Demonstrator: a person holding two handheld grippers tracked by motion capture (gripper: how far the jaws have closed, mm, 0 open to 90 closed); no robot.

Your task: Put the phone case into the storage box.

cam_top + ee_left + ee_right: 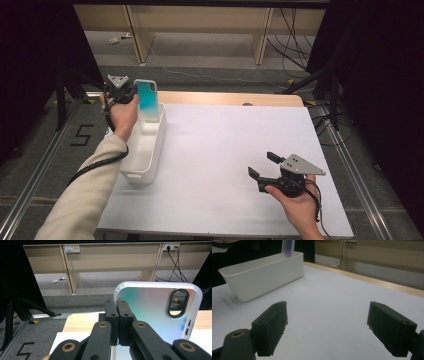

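Left gripper (131,93) pinching phone case (147,100) edge, held above white bin (142,155); drop pending. Right gripper (264,165) spread, idle on desk (225,150).

The left gripper (131,95) was held at the far left of the table, its jaws clamped together on the edge of a phone case (148,100) and pointing away from the person. The left hand (121,116) gripped the gripper body from below, with the sleeved forearm extending in from the lower left. The right gripper (263,166) was positioned low over the near right of the table, its jaws spread wide with nothing between them. The right hand (299,204) supported it from beneath, palm upward.
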